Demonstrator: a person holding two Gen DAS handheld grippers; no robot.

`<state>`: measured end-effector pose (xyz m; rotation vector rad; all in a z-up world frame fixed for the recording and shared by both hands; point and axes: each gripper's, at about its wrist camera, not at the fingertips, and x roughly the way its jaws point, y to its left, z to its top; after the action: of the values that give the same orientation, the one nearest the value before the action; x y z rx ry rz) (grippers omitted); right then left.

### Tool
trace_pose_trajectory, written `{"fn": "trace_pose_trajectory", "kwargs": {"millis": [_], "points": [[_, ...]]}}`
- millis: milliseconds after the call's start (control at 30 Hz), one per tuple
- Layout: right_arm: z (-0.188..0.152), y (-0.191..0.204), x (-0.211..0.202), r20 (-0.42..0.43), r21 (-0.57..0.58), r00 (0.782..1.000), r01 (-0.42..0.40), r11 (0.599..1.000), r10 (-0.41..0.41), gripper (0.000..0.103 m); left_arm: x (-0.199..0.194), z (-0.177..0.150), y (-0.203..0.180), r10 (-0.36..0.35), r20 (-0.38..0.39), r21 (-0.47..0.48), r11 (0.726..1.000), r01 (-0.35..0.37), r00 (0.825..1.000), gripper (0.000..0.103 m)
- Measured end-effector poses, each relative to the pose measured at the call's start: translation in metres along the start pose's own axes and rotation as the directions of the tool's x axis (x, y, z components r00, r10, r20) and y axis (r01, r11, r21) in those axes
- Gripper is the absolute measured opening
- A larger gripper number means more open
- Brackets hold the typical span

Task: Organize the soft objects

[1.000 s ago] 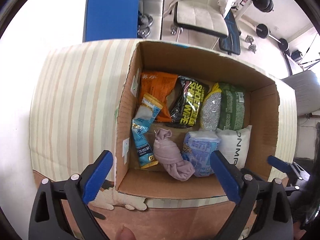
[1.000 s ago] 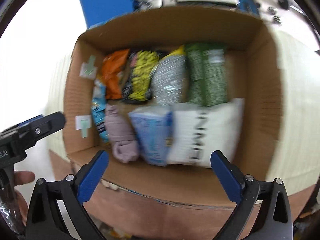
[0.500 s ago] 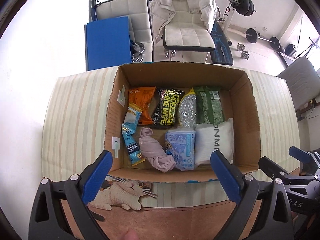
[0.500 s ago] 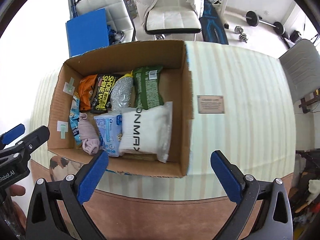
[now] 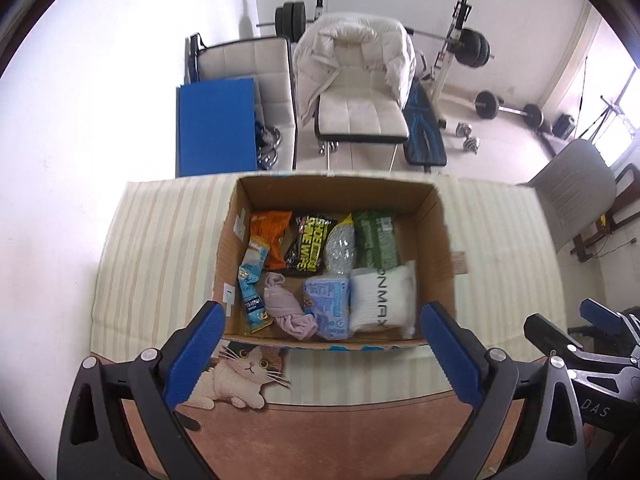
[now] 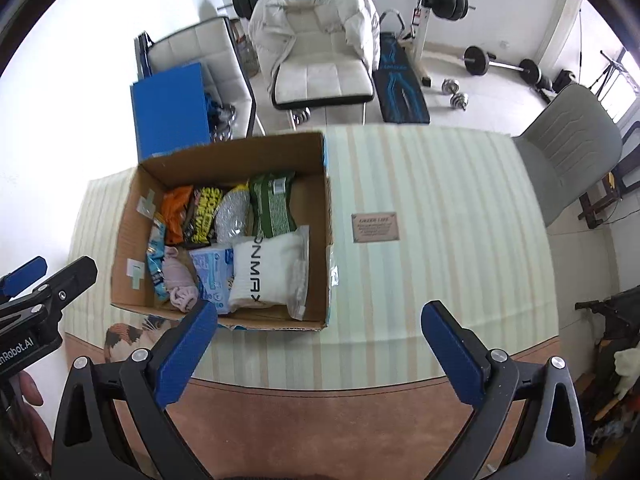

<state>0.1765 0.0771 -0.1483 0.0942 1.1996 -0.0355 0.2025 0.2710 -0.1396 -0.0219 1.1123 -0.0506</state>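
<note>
Hovering high above the table [image 6: 440, 208], both tools are empty: the left gripper [image 5: 320, 344] hangs spread wide just short of the cardboard box [image 5: 436, 240], the right gripper [image 6: 320, 340] equally released, with the box ahead to its left. Packed in are snack packets at the far side, a rolled pink cloth [image 5: 286, 306], a blue tissue pack [image 5: 328, 304] and a white pillow bag [image 5: 382, 296] nearest the grippers, rowed snugly so nothing slumps. Looks finished, I'd say.
</note>
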Motion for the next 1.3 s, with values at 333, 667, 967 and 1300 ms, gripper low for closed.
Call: {"fn": "trace_pose_trajectory", "kwargs": {"millis": [333,667,967,1300], "points": [[-0.015,-0.007,-0.149,0.226,-0.042,0.973,0.047,0.998,-0.036,0.103,-0.114,-0.007,-0.014,-0.012,0.141,0.012,1.0,0.01,0.99,0.1],[-0.031,-0.013,-0.223,0.321,-0.041,0.945,0.074,0.996,-0.057,0.103,-0.158,-0.017,-0.018,0.01,0.194,0.005,1.0,-0.011,0.981,0.1],[-0.037,-0.018,-0.242,0.331,-0.037,0.941,0.079,0.996,-0.062,0.103,-0.156,-0.026,-0.023,0.002,0.157,0.02,1.0,-0.005,0.988,0.1],[-0.039,-0.017,-0.239,0.317,-0.057,0.947,0.067,0.996,-0.046,0.103,-0.162,-0.029,-0.024,-0.004,0.166,0.013,1.0,0.002,0.986,0.1]]}}
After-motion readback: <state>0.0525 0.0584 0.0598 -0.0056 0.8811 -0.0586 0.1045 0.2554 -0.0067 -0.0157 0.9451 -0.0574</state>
